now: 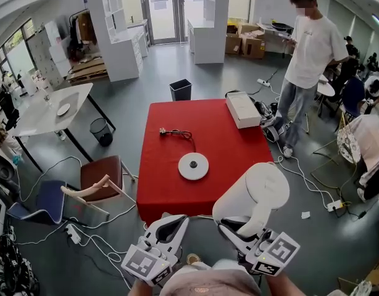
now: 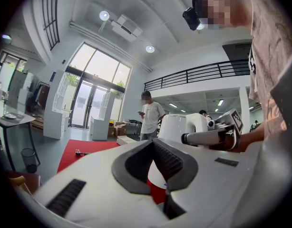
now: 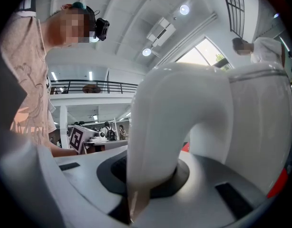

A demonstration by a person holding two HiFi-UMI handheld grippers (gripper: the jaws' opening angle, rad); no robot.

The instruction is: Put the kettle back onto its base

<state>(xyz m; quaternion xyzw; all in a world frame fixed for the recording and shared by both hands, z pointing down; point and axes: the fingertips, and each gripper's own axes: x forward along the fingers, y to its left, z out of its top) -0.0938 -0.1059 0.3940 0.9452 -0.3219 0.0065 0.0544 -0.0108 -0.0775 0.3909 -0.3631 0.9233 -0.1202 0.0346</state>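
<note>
Head view: the kettle is held off the table by the right gripper, at the near right corner of the red top. It is carried tipped over, its body pointing up and away from the person. That is likely because the gripper points level and the handle is clamped from behind. In the right gripper view the handle is seen pinched between the dark pads, which are drawn in narrow against it, so the kettle's weight is borne by that grip alone. A hold on the handle keeps the underside free to be set down.

The round white base lies flat near the middle of the table, ahead of the kettle and to its left, well apart from it. Its cord is trailed toward the far side. The base is left bare, so nothing stands in the way of the kettle.

The left gripper is held beside the right one, near the table's front edge. In its own view its tips are seen brought together with nothing between them. It appears to be kept ready as a spare support
</note>
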